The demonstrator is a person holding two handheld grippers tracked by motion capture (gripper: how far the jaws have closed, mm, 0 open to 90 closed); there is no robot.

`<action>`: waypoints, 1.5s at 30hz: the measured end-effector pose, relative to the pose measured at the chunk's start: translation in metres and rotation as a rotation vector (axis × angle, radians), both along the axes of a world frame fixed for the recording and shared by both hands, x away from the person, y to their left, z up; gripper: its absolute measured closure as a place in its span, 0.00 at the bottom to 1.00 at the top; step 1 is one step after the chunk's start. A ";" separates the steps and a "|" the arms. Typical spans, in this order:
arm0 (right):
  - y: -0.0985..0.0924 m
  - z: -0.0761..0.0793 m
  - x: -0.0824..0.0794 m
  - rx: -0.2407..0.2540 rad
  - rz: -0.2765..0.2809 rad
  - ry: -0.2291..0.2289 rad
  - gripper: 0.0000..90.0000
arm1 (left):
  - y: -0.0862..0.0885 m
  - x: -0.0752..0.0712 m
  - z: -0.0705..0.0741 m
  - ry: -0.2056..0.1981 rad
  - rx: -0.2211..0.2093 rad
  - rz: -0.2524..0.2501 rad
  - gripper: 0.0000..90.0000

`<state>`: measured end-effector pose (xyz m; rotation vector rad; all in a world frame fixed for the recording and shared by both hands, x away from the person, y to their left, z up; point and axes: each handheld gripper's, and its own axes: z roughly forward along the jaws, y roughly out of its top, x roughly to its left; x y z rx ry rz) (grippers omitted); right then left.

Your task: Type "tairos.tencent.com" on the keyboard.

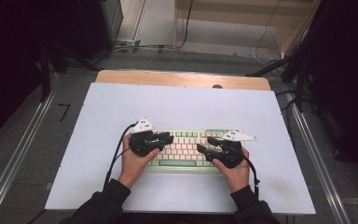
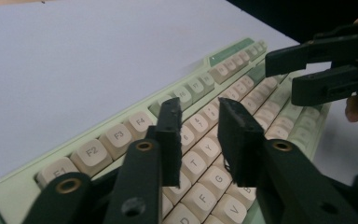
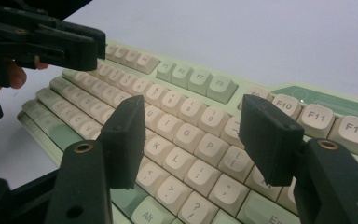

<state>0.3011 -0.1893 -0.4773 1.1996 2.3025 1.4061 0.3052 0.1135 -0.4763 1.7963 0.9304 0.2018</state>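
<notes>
A pale green keyboard [image 1: 184, 150] with cream keys lies on the white table top, near the front middle. My left gripper [image 1: 168, 138] hovers over its left half, jaws pointing right. In the left gripper view the left gripper [image 2: 198, 116] is open above the number and letter rows of the keyboard [image 2: 121, 135], with nothing between the jaws. My right gripper [image 1: 201, 149] hovers over the right half, pointing left. In its own view the right gripper [image 3: 191, 112] stands wide open above the keys [image 3: 191, 79] around O, P and K. The two grippers' tips face each other, a short way apart.
The white mat [image 1: 177, 107] covers the table, with a wooden strip [image 1: 182, 78] at the far edge. Metal rails [image 1: 23, 149] run along both sides. Cables [image 1: 135, 46] lie on the floor beyond, and dark stands [image 1: 303, 70] rise at the right.
</notes>
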 end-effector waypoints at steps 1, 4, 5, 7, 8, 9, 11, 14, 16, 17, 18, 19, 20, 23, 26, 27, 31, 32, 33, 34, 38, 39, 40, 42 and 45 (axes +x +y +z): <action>0.000 0.000 0.000 -0.001 0.001 0.000 0.44 | 0.002 0.000 0.001 -0.001 -0.011 -0.001 0.73; 0.000 0.000 0.001 -0.001 -0.002 0.001 0.44 | 0.005 -0.002 0.002 -0.006 -0.017 0.001 0.66; 0.000 0.000 0.001 -0.001 -0.002 0.001 0.44 | 0.006 -0.003 0.002 -0.007 -0.020 0.005 0.62; 0.001 0.000 0.001 -0.001 0.002 -0.001 0.44 | 0.008 -0.005 0.002 -0.013 -0.020 0.013 0.58; 0.001 0.000 0.001 -0.001 0.002 -0.001 0.44 | 0.009 -0.005 0.001 -0.013 -0.018 0.020 0.55; 0.002 0.000 0.002 -0.002 0.003 -0.002 0.44 | 0.010 -0.006 0.001 -0.013 -0.020 0.027 0.53; 0.002 0.000 0.002 -0.001 0.004 -0.003 0.44 | 0.014 -0.008 -0.001 -0.009 -0.020 0.033 0.53; 0.003 0.001 0.003 0.000 0.008 -0.009 0.45 | 0.018 -0.012 -0.001 -0.015 -0.025 0.054 0.50; 0.003 0.002 0.003 -0.003 0.008 -0.012 0.47 | 0.022 -0.015 -0.001 -0.022 -0.018 0.065 0.49; 0.003 0.002 0.003 -0.002 0.009 -0.015 0.49 | 0.024 -0.016 -0.001 -0.025 -0.019 0.073 0.48; 0.003 0.002 0.003 -0.004 0.010 -0.019 0.52 | 0.026 -0.018 -0.002 -0.024 -0.023 0.076 0.48; 0.003 0.003 0.003 -0.003 0.013 -0.021 0.57 | 0.028 -0.019 -0.002 -0.024 -0.026 0.083 0.48; 0.003 0.003 0.003 -0.006 0.016 -0.025 0.63 | 0.030 -0.020 -0.003 -0.023 -0.028 0.087 0.48; 0.005 0.005 0.001 -0.019 0.029 -0.036 0.78 | 0.033 -0.023 -0.005 -0.012 -0.039 0.098 0.47; 0.007 0.009 -0.002 -0.054 0.034 -0.065 0.89 | 0.035 -0.026 -0.007 0.000 -0.054 0.101 0.45; 0.008 0.010 -0.004 -0.061 0.041 -0.072 0.94 | 0.035 -0.027 -0.007 -0.002 -0.055 0.103 0.44; 0.009 0.013 -0.009 -0.075 0.066 -0.072 0.97 | 0.042 -0.035 -0.007 -0.006 -0.058 0.124 0.44; 0.008 0.014 -0.011 -0.080 0.070 -0.073 0.97 | 0.044 -0.036 -0.008 -0.006 -0.059 0.130 0.44; 0.007 0.014 -0.012 -0.084 0.077 -0.069 0.97 | 0.046 -0.038 -0.008 -0.005 -0.059 0.136 0.44; 0.007 0.013 -0.013 -0.085 0.079 -0.065 0.97 | 0.047 -0.039 -0.008 -0.004 -0.057 0.140 0.44; 0.006 0.009 -0.015 -0.113 0.090 -0.042 0.97 | 0.049 -0.041 -0.009 -0.014 -0.050 0.150 0.44; 0.008 0.006 -0.015 -0.128 0.095 -0.034 0.97 | 0.049 -0.042 -0.009 -0.014 -0.049 0.149 0.44; 0.010 0.004 -0.014 -0.147 0.102 -0.026 0.97 | 0.048 -0.042 -0.009 -0.013 -0.045 0.149 0.44; 0.015 0.000 -0.015 -0.190 0.115 -0.017 0.97 | 0.047 -0.042 -0.009 -0.015 -0.041 0.143 0.44; 0.019 -0.002 -0.015 -0.234 0.126 -0.010 0.97 | 0.045 -0.042 -0.009 -0.019 -0.033 0.139 0.44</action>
